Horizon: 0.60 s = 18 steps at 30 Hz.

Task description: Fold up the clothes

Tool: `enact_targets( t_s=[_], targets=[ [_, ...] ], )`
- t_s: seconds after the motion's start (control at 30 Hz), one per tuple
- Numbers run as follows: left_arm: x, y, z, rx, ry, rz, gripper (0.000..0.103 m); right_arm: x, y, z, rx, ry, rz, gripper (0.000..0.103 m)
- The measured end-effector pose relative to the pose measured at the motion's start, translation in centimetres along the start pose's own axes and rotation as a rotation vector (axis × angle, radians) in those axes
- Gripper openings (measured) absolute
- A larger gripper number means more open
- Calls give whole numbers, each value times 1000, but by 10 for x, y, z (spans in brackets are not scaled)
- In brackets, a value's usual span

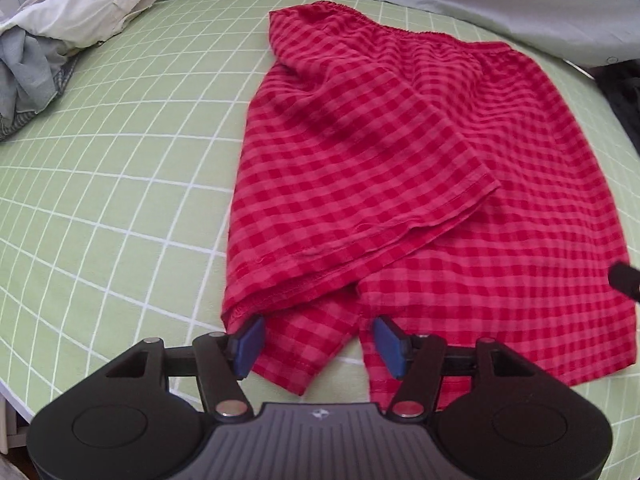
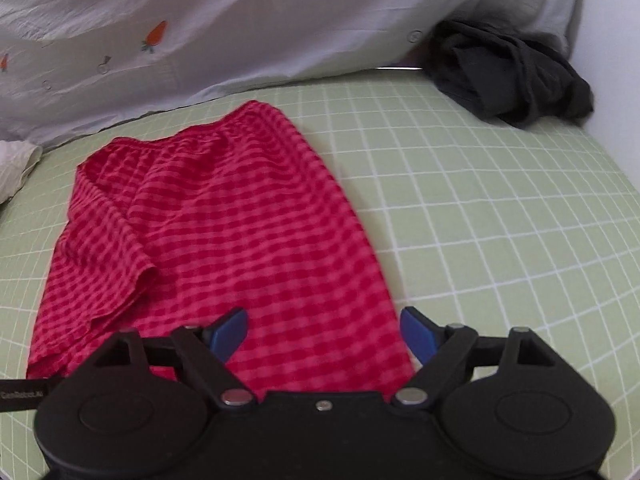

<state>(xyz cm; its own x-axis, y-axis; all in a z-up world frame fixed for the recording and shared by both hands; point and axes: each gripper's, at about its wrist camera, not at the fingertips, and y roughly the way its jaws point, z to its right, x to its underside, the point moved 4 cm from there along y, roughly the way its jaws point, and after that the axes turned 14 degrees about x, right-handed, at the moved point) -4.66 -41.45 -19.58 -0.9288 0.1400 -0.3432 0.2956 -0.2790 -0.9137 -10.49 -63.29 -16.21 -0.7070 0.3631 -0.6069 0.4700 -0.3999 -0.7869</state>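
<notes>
Red checked shorts (image 1: 400, 152) lie on the green grid sheet (image 1: 120, 168), waistband at the far end. The left part is folded over the middle, its hem running aslant. My left gripper (image 1: 318, 344) is open and empty, its blue pads over the near leg hems. In the right wrist view the shorts (image 2: 240, 220) fill the middle left. My right gripper (image 2: 324, 336) is open and empty above the shorts' near right edge.
A pile of white and grey clothes (image 1: 52, 40) lies at the far left. A dark garment (image 2: 508, 76) lies at the far right. A pale duvet with carrot prints (image 2: 200, 20) runs along the back.
</notes>
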Motion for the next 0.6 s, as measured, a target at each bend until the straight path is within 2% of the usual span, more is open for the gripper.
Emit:
enact_targets(
  t_s=[0.1, 0.2, 0.37, 0.6],
  targets=[
    [1, 2, 0, -12, -16, -1, 62, -5, -1, -23, -59, -48, 19, 83],
    [2, 5, 0, -26, -22, -2, 67, -8, 0, -44, -112, -98, 33, 79],
    [-4, 8, -4, -39, -81, -8, 71, -8, 6, -69, -179, -166, 31, 75],
    [-14, 14, -6, -60, -147, -32, 80, -17, 17, -94, -280, -227, 36, 60]
  ],
)
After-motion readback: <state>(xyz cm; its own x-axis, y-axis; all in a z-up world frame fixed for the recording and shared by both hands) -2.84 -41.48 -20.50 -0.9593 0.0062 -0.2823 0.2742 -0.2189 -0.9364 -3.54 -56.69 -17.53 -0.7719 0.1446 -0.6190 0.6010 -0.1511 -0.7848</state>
